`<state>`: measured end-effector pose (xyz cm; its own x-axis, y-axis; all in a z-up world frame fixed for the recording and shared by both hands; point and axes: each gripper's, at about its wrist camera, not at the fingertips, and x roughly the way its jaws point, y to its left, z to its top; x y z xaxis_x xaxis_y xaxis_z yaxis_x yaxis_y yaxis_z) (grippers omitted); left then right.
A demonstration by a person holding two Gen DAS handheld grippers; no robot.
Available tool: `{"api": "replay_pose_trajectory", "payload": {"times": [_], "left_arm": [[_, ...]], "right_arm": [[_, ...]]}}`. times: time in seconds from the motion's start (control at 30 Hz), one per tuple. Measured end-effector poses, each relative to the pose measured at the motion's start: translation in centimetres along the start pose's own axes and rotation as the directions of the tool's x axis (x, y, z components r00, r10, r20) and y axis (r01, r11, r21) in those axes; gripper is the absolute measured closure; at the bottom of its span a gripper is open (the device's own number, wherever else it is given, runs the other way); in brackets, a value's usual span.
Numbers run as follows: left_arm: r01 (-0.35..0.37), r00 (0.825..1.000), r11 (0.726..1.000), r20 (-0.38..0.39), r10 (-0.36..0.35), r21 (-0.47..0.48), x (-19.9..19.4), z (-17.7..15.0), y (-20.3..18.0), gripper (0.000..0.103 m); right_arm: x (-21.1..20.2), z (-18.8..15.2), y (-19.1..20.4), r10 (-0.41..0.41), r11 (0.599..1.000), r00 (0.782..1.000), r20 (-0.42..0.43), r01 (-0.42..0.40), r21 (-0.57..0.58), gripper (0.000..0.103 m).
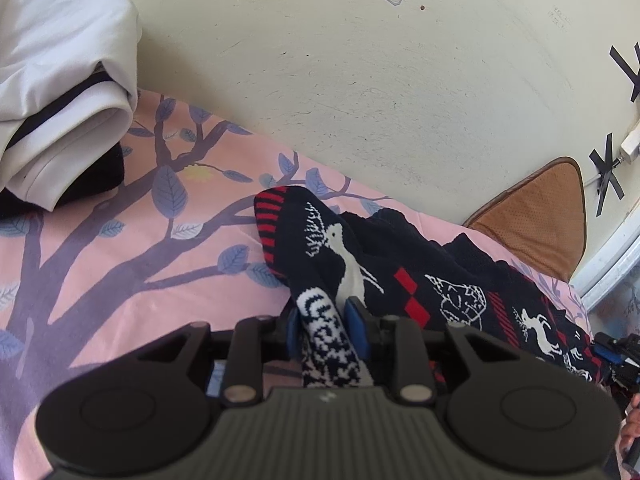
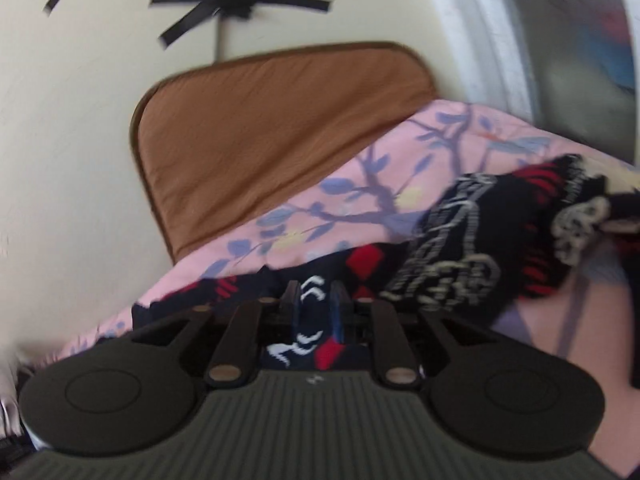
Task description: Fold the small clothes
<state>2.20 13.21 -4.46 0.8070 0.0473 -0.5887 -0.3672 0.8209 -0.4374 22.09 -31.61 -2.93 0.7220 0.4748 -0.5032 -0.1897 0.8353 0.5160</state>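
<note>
The soft, limp knitted sweater (image 1: 400,264) is pinched by both left gripper (image 1: 329,320) and right gripper (image 2: 316,308); edges are best gripped.

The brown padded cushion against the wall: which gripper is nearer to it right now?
Right. The right gripper clamps the navy reindeer sweater just below the brown padded cushion. The left gripper grips the sweater's other end, with the cushion far off to its right.
</note>
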Motion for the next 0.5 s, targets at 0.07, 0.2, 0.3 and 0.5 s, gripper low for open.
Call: {"api": "replay_pose_trajectory", "payload": {"times": [0.07, 0.2, 0.3, 0.5], "left_arm": [[0.001, 1.0, 1.0, 0.0, -0.001, 0.001, 0.0, 0.0, 0.0, 0.078], [0.0, 1.0, 1.0, 0.0, 0.0, 0.008, 0.0, 0.0, -0.1, 0.077], [0.002, 1.0, 1.0, -0.001, -0.002, 0.011, 0.0, 0.0, -0.1, 0.076], [0.008, 1.0, 1.0, -0.003, -0.008, 0.007, 0.1, 0.0, 0.0, 0.076]], "right_arm": [[-0.7, 0.2, 1.2, 0.021, 0.999, 1.0, 0.017, -0.02, -0.025, 0.075], [-0.9, -0.3, 6.2, 0.157, 0.979, 0.987, -0.025, -0.159, -0.129, 0.066], [0.2, -2.1, 10.2, 0.231, 0.937, 0.964, -0.132, -0.257, -0.237, 0.059], [5.0, -5.7, 13.3, 0.186, 0.906, 0.916, -0.356, -0.299, -0.298, 0.058]]}}
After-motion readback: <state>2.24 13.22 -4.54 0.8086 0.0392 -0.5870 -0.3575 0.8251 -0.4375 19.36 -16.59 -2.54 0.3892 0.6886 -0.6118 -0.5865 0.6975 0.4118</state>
